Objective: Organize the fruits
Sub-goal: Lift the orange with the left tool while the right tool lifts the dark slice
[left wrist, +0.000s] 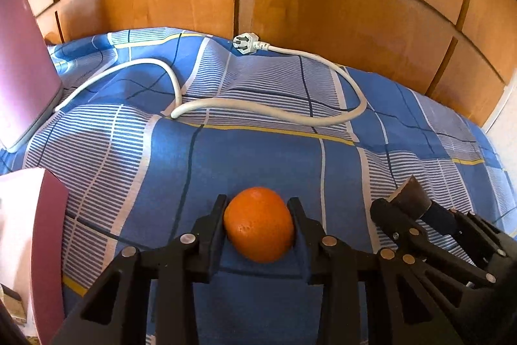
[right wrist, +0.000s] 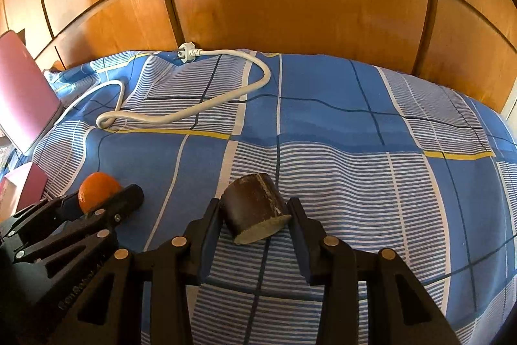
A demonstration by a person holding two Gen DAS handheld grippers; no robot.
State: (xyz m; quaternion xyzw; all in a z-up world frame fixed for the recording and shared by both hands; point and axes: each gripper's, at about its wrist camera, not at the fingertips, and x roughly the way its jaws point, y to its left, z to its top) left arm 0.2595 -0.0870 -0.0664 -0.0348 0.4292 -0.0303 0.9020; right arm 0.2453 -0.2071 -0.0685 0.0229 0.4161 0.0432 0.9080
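Note:
My left gripper [left wrist: 258,217] is shut on an orange [left wrist: 259,223], held just above the blue checked bedsheet [left wrist: 226,157]. My right gripper [right wrist: 255,215] is shut on a dark brown cut fruit piece [right wrist: 255,209] with a pale cut face. The right gripper also shows in the left wrist view [left wrist: 410,209] at the right, with the brown piece [left wrist: 408,194] between its fingers. The left gripper and its orange [right wrist: 97,188] show at the left of the right wrist view.
A white power cord [left wrist: 258,105] with its plug [left wrist: 245,42] loops across the far bed. A pink box [left wrist: 19,70] stands at the far left and a pink-and-maroon box [left wrist: 35,231] at the near left. Wooden wardrobe doors [left wrist: 323,5] rise behind the bed.

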